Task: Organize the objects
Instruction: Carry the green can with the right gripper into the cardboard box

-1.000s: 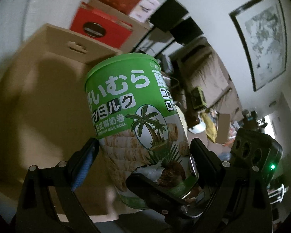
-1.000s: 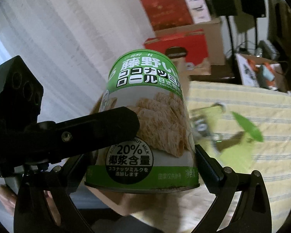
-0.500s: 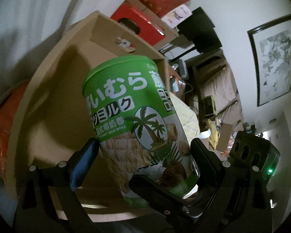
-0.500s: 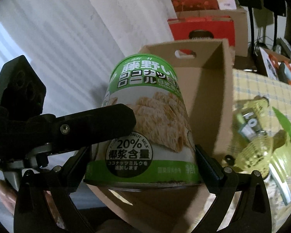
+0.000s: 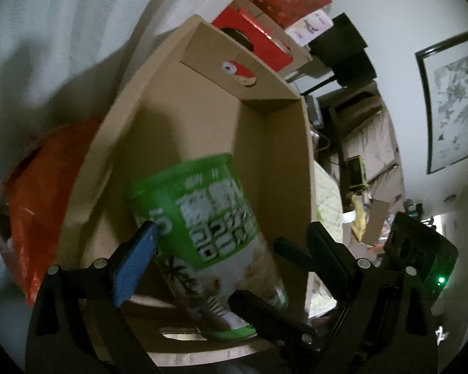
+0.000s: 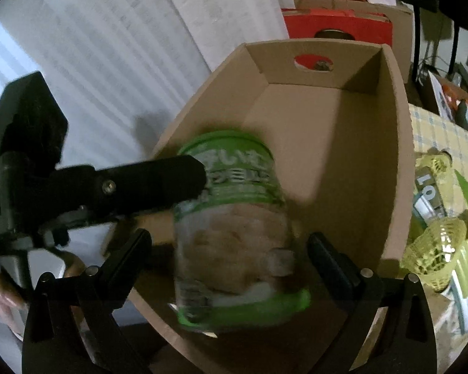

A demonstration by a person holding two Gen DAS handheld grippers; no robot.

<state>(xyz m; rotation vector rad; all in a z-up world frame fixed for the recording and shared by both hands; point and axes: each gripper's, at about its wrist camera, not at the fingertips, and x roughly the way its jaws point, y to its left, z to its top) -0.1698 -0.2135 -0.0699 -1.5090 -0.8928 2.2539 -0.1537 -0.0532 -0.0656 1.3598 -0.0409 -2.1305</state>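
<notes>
The green can [image 6: 234, 233] between the right tongs' fingers has a glossy printed wrap and a smooth plastic-looking lid (motion blur hides finer texture). Around and beyond it, the box [image 6: 393, 162] is matt brown corrugated cardboard, raw at its cut edges. The fingers [image 5: 134, 258] of the left tongs are matt black plastic with metal screws; one carries a blue, finely textured pad. Left of those tongs lies a crinkled, shiny orange bag [image 5: 37, 205]. Right of the right tongs, yellow-green netting [image 6: 433, 249] rests on woven checked cloth [image 6: 436, 131].
</notes>
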